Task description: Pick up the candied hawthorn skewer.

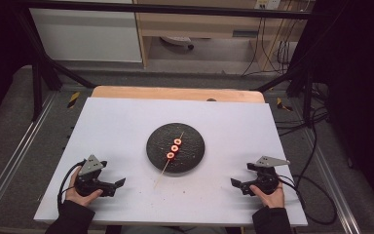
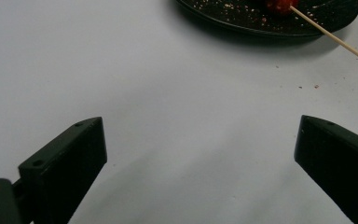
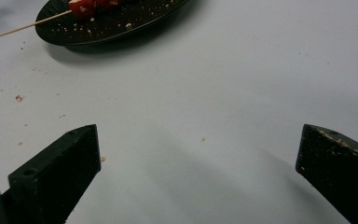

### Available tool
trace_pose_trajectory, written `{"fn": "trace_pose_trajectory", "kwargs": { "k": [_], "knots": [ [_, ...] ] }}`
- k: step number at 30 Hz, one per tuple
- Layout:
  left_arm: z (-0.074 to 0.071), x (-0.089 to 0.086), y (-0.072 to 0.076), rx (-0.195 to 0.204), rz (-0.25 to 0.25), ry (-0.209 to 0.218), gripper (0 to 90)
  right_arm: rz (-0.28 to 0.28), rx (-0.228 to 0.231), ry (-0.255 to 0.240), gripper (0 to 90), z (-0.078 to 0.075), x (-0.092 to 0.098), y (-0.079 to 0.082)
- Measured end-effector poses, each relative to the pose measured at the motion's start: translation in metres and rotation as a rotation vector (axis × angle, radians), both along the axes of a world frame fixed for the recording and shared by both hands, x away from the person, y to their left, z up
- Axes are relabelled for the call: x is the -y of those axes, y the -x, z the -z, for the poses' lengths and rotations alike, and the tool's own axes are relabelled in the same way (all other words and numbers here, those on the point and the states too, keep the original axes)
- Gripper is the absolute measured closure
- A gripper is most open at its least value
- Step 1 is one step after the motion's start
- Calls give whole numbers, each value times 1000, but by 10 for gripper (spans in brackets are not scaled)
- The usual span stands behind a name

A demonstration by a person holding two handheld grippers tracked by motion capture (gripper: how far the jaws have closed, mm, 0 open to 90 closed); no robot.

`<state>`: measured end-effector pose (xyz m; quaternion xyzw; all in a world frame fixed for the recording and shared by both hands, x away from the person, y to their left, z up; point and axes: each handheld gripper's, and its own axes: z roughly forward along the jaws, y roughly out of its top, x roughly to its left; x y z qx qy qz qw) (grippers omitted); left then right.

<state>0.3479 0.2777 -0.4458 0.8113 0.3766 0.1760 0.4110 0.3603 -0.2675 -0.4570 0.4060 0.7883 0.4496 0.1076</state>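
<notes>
Nearest the person, the left gripper (image 1: 120, 184) and right gripper (image 1: 234, 184) rest on the white table sheet (image 1: 224, 131), jaws spread wide and empty. Farther off between them, a thin wooden skewer (image 1: 171, 152) threaded with three red ring-shaped pieces (image 1: 174, 148) lies across the round black speckled plate (image 1: 194, 141).

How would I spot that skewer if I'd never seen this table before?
Find the round black plate in the middle of the white table. Across it lies a thin wooden skewer carrying three red rings, its bare end jutting over the near rim. Nothing else on the table is red.
</notes>
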Motion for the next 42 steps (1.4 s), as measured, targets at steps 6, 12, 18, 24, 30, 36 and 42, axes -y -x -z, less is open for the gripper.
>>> {"fn": "trace_pose_trajectory", "kwargs": {
  "k": [6,12,18,24,30,36,42],
  "knots": [
    [0,6,-1,-12,2,-10,18,-6,-6,-3,9,0,-1,0],
    [-1,12,-1,-8,11,-14,18,-4,2,-4,9,0,-2,0],
    [-3,19,-1,-9,12,-11,18,2,-3,-2,5,-1,-1,1],
    [-7,33,-1,-18,22,-20,18,3,3,12,5,-1,-1,0],
    [-12,45,-2,-21,32,-23,23,8,4,19,5,-1,0,0],
    [-17,60,-5,-27,38,-33,29,12,5,19,5,-2,0,0],
    [-25,79,-8,-32,47,-41,42,15,20,20,5,-2,1,0]
  ]
}}
